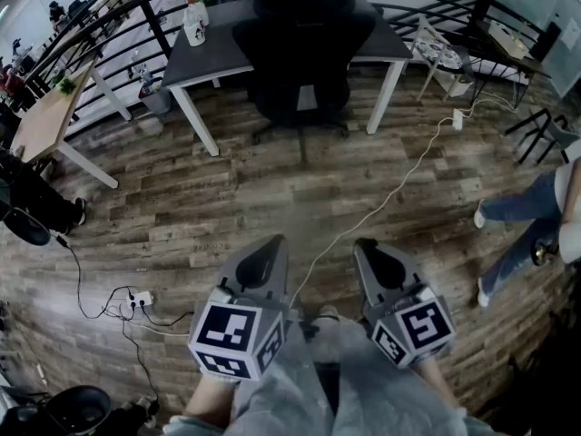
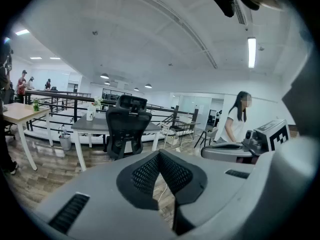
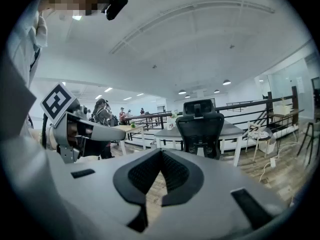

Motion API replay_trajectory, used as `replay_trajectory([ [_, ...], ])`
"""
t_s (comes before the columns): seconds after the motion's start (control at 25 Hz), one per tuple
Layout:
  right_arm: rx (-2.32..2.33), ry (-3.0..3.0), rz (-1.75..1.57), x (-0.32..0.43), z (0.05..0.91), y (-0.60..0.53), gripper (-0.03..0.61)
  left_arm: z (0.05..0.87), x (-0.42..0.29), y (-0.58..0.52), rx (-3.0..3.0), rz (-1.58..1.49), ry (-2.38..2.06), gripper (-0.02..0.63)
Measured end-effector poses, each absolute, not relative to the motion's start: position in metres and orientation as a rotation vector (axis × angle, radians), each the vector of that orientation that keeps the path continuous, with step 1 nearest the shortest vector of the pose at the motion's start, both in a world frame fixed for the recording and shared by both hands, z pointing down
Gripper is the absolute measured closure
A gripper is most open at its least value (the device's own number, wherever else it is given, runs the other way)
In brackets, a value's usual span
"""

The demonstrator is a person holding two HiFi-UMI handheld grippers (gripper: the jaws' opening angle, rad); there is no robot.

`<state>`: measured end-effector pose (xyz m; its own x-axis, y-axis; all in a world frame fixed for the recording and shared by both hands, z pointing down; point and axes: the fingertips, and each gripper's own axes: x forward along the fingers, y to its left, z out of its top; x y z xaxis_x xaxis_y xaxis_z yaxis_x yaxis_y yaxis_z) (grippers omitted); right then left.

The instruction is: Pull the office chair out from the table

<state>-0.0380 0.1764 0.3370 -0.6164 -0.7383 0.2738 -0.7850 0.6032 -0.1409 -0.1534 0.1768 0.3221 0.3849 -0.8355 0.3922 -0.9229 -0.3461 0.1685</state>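
A black office chair stands pushed in at a grey table with white legs, its backrest facing me. It also shows ahead in the left gripper view as the chair and in the right gripper view as the chair. Both grippers hover low and close to my body, far short of the chair. My left gripper is shut with nothing in it. My right gripper is shut and empty too.
A white cable runs over the wood floor from a power strip toward me. A wooden table stands at the left, a bottle on the grey table. A person stands at the right; black railing lies behind.
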Motion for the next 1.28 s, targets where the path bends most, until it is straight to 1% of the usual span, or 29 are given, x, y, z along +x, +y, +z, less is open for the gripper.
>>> replay_trajectory([
  [0.44,1.242,-2.656,0.366,-0.007,0.340,0.172,0.580,0.324,-0.122,0.174,2.269,0.330,-1.546,0.604],
  [0.84,1.270,-2.655,0.396,0.049,0.347,0.163,0.578,0.317,-0.092,0.165,2.245,0.285,-1.610,0.604],
  [1.28,1.376,-2.598,0.387,0.087,0.360,0.143,0.578,0.318,-0.073,0.128,2.273,0.269,-1.594,0.603],
])
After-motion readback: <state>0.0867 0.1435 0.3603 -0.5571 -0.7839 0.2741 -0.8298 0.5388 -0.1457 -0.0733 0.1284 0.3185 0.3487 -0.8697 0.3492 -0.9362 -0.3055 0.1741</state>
